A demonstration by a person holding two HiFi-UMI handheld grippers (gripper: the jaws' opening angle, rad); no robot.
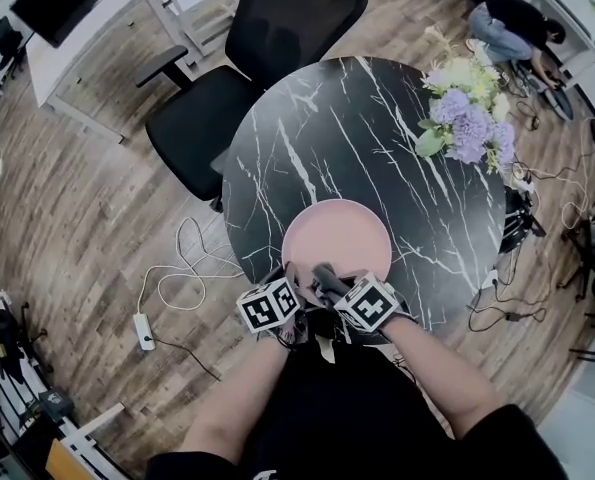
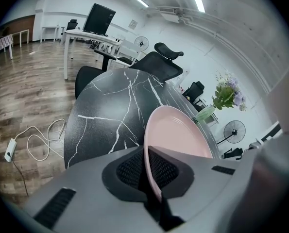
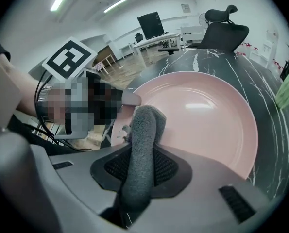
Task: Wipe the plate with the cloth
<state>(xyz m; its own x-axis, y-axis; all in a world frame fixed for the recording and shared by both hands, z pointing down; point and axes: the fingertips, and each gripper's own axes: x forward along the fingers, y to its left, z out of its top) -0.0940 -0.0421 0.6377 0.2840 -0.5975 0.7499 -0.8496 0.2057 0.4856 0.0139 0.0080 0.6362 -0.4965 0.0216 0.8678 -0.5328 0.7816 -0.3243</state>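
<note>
A pink plate [image 1: 337,236] lies on the black marble table [image 1: 357,138] at its near edge. My left gripper [image 1: 290,280] is shut on the plate's near left rim; in the left gripper view that rim [image 2: 151,174] runs edge-on between the pads. My right gripper [image 1: 324,280] is shut on a folded grey cloth [image 3: 143,154], whose tip [image 1: 326,272] rests over the plate's near rim. The plate [image 3: 207,115] fills the right gripper view, with the left gripper's marker cube [image 3: 69,57] at its left.
A vase of purple and white flowers [image 1: 467,113] stands at the table's far right. A black office chair [image 1: 247,58] is pushed up at the far left. A white cable and power strip [image 1: 157,298] lie on the wood floor at left.
</note>
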